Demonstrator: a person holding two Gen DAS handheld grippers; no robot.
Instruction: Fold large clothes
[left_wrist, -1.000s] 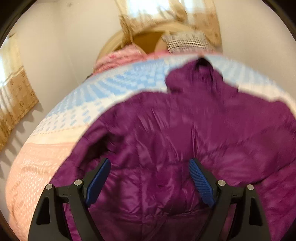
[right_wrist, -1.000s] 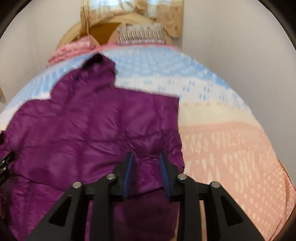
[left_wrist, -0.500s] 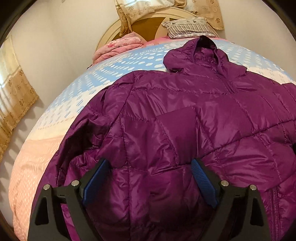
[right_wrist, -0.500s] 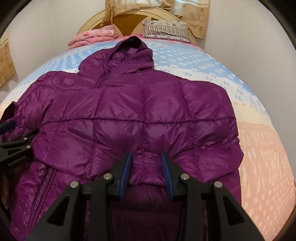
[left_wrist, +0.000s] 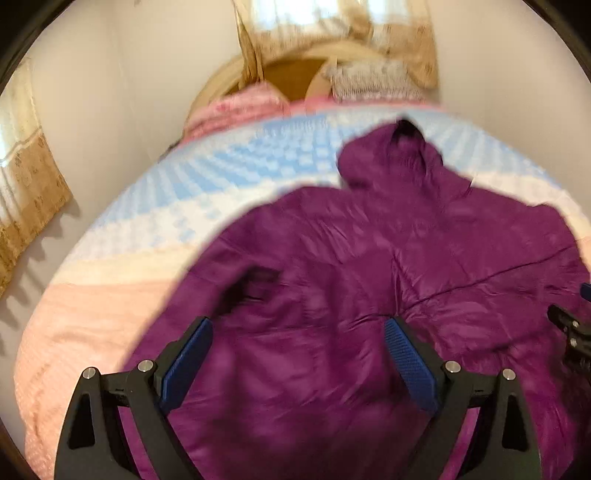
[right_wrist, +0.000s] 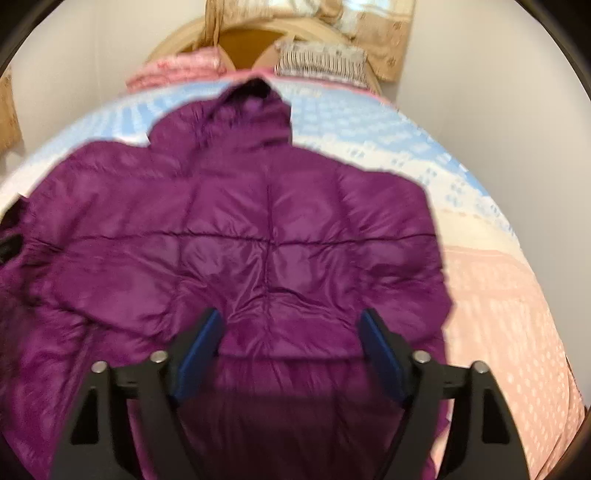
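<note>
A purple puffer jacket (left_wrist: 369, 258) lies spread on the bed with its hood (left_wrist: 391, 158) toward the headboard. My left gripper (left_wrist: 297, 325) hovers open over the jacket's left half, with nothing pinched. In the right wrist view the jacket (right_wrist: 240, 240) fills the middle. My right gripper (right_wrist: 291, 315) is over the hem, and its jaws are opening. A folded edge of the hem lies between the blue pads (right_wrist: 380, 350), which stand clear of it. The right gripper's tip (left_wrist: 570, 332) shows at the left view's right edge.
The bedspread (left_wrist: 110, 295) is blue-checked far off and pink near me. A striped pillow (right_wrist: 321, 61) and a folded pink blanket (right_wrist: 177, 66) lie by the rounded headboard (left_wrist: 288, 70). White walls flank the bed. A tan curtain (left_wrist: 29, 192) hangs on the left.
The right jaws, which were pinching a fold of the jacket's hem, have sprung wide and let it go. The left gripper stayed open and drew back a little. Both views are now blurred.
</note>
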